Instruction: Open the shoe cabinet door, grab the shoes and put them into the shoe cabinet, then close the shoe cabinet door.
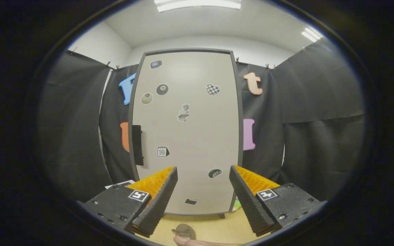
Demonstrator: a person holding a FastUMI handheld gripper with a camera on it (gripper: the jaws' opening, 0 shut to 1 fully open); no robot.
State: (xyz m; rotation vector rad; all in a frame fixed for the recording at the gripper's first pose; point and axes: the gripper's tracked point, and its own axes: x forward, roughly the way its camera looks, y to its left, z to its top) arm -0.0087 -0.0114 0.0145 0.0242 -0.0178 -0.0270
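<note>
Two fingers of your gripper [204, 174] stand apart, with a wide gap between them and nothing held. Each finger block has a small square marker [139, 195] on top.

Just below the fingers, on the yellow floor [214, 227], you can see part of a brown shoe [184, 231]. A bit of a person's hand or foot [197, 242] lies next to it, touching or almost touching; you cannot tell which.

Ahead of the fingers stands the shoe cabinet. Its pale door [197, 136] is shut and has a dark frame. A black handle [137, 145] sits on the door's left edge, about halfway up. Many small stickers [162, 89] are dotted over the door. A short foot [221, 216] shows under the cabinet's bottom edge. Something green [237, 204] peeks out by the lower right corner, and a white sheet [120, 185] lies by the left finger block.

Behind the cabinet hangs the black cloth [320, 102]. Above it are white walls and bright ceiling lights [197, 4].
</note>
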